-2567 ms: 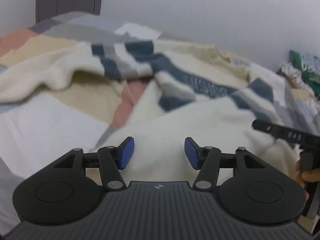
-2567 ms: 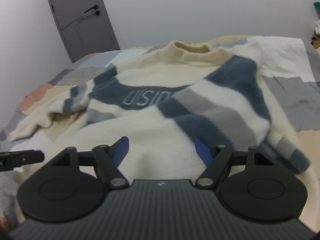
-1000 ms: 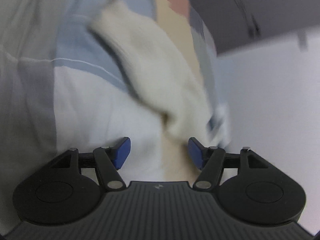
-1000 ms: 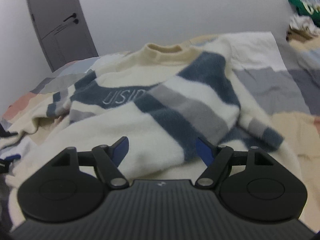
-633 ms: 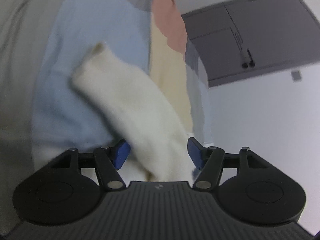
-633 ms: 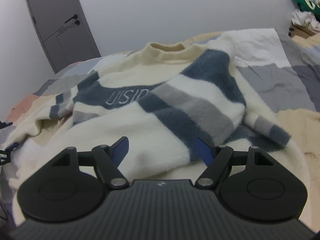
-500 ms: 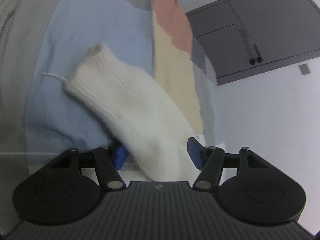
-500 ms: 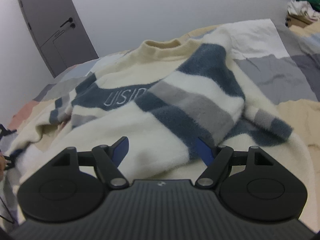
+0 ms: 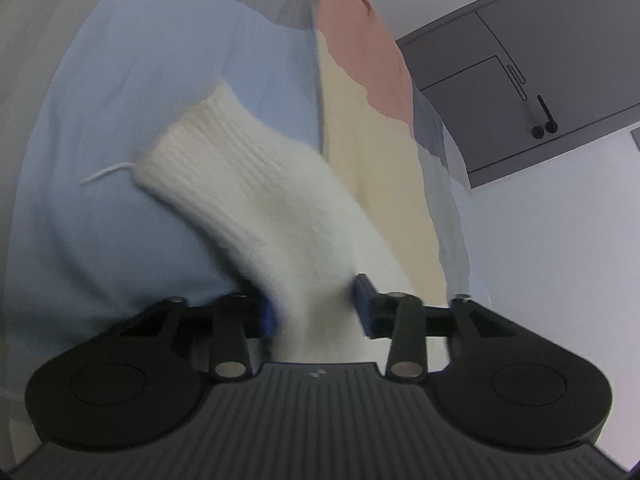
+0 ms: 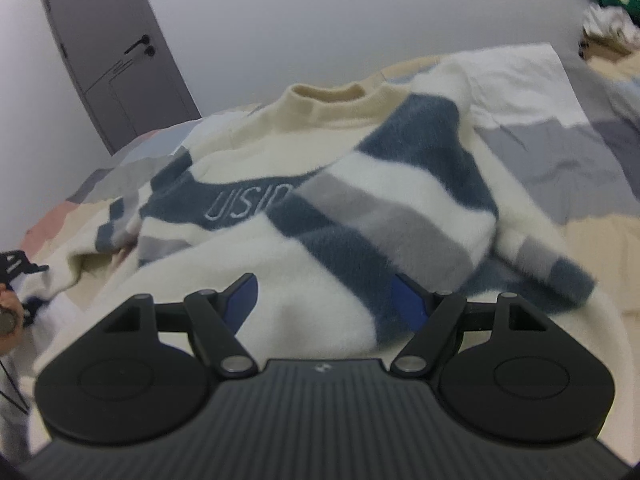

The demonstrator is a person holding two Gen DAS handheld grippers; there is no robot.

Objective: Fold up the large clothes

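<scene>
Left wrist view: the left tool (image 9: 316, 312) is closing its jaws, and the cream sleeve (image 9: 276, 216) of the sweater runs between its blue pads, which press in on the fabric from both sides. The sleeve's ribbed cuff (image 9: 208, 144) points away from the tool, with a loose thread (image 9: 106, 172) trailing off its corner. Under the sleeve lies the bed cover (image 9: 140, 80), patched in pale blue, cream, pink and grey. The view is strongly tilted; a grey door (image 9: 520, 60) with a black handle stands past the bed's far edge.

Right wrist view: the right tool (image 10: 324, 300) hangs with its jaws wide apart and nothing gripped; its pads sit low over the near white hem part of the sweater (image 10: 320, 208), and whether they touch the fabric I cannot tell. The sweater lies spread across the middle of the bed (image 10: 560, 152), collar toward the far edge, front up, with lettering on a dark blue band. Its other sleeve (image 10: 420, 216), banded blue, white and grey, is folded across the chest, the cuff end toward the near right. At the bed's left edge a hand (image 10: 8, 312) and part of the other tool show. A heap of clothes (image 10: 608, 12) sits at the far right corner.
</scene>
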